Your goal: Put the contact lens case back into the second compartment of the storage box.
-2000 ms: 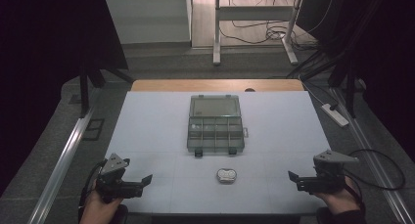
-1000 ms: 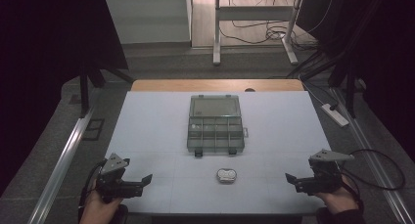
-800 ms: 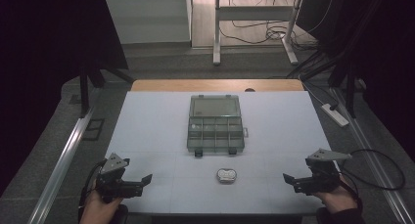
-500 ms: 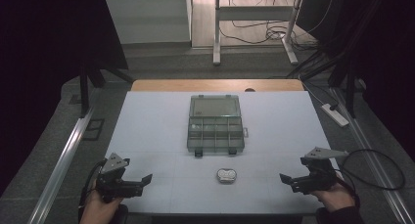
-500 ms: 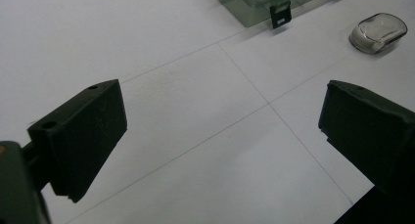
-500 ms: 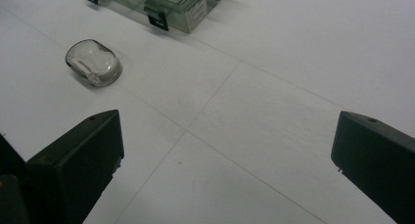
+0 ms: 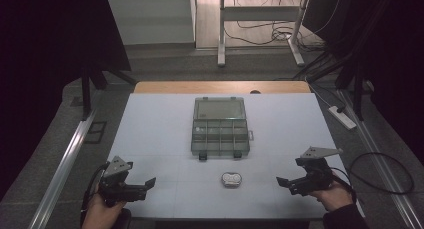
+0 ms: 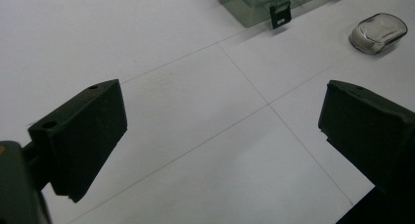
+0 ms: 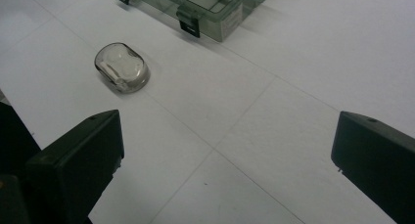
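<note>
— Judging by the table, has anything been gripped?
— Nothing: left gripper (image 7: 150,181) and right gripper (image 7: 281,181) are held wide apart; the small oval case (image 7: 231,179), possibly clear plastic, lies untouched before the compartment box (image 7: 220,127).

You are working in a lab or recording room, not a home. Your white, grid-lined worktop (image 7: 160,134) stands on grey carpet with dark curtains (image 7: 50,64) closing in both sides. Behind it, loose black cables (image 7: 260,31) trail over a pale wooden floor around the white metal legs of another desk (image 7: 221,39). A white power strip (image 7: 342,117) lies on the carpet at your right, and an aluminium rail (image 7: 65,164) runs along your left.
</note>
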`<action>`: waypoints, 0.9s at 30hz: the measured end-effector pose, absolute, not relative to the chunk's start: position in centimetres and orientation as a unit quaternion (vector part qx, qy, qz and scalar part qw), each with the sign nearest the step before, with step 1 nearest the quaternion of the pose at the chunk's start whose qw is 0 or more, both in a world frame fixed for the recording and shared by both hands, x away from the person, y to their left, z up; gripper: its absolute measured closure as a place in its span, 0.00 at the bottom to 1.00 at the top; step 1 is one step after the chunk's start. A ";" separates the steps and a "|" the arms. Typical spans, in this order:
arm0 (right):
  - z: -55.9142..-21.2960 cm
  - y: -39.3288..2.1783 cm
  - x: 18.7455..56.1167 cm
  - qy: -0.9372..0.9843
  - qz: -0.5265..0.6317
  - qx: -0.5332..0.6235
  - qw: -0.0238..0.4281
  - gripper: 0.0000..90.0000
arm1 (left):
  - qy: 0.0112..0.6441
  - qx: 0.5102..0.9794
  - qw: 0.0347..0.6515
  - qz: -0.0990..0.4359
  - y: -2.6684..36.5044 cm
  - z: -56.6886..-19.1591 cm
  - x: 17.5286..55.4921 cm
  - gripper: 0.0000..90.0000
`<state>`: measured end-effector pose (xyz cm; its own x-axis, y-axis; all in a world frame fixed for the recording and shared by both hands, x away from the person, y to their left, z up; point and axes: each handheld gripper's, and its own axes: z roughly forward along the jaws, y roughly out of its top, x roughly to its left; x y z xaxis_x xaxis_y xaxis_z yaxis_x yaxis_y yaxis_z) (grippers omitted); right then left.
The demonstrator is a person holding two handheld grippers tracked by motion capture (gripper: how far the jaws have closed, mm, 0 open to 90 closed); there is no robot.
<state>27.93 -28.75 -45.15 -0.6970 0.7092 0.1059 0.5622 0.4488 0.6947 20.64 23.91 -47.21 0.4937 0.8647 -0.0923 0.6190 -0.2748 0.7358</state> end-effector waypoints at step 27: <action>-45.7 -24.2 29.1 0.867 0.362 0.333 0.075 0.00 | 0.474 0.781 0.372 0.165 23.9 -47.2 20.7 0.04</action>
<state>29.09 -24.16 -45.66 -0.7670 0.6319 0.1117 0.5238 0.5159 0.6778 20.68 23.90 -47.21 0.4961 0.8632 -0.0940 0.6172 -0.2744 0.7374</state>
